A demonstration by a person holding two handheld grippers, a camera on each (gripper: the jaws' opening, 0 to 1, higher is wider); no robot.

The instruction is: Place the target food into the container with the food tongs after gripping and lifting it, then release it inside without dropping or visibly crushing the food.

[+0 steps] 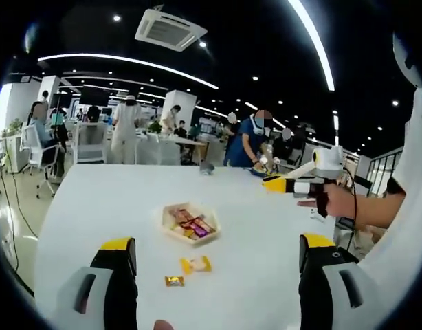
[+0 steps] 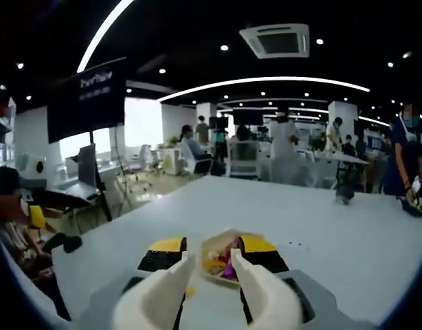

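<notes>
A small wrapped snack [image 1: 196, 264], pale with orange ends and a crinkled look, lay flat on the smooth white bench [image 1: 115, 206], and just beside it, nearer the left tongs [image 1: 218, 265], sat a smaller gold-coloured wrapped piece [image 1: 174, 280]. Neither was touched by anything. A little farther along the bench stood the container [image 1: 190, 224], a shallow, pale, six-sided tray with low walls, already heaped with shiny wrappers in red, yellow and purple.

The left tongs hung above the near edge of the bench with their two black, yellow-tipped jaws standing wide apart and nothing between them; the loose snacks and the tray lay in the gap ahead. The right tongs [image 2: 213, 267] showed cream-coloured, rounded prongs over black and yellow pads, held a narrow way apart and gripping nothing, with the tray [image 2: 223, 247] sitting just past their tips. From the left side's camera the right tongs [image 1: 276, 183] could be seen off to the side, raised above the bench in a person's hand [image 1: 335, 201].

Beyond the bench ran an open office with white desks, chairs and several people standing under long curved ceiling lights.
</notes>
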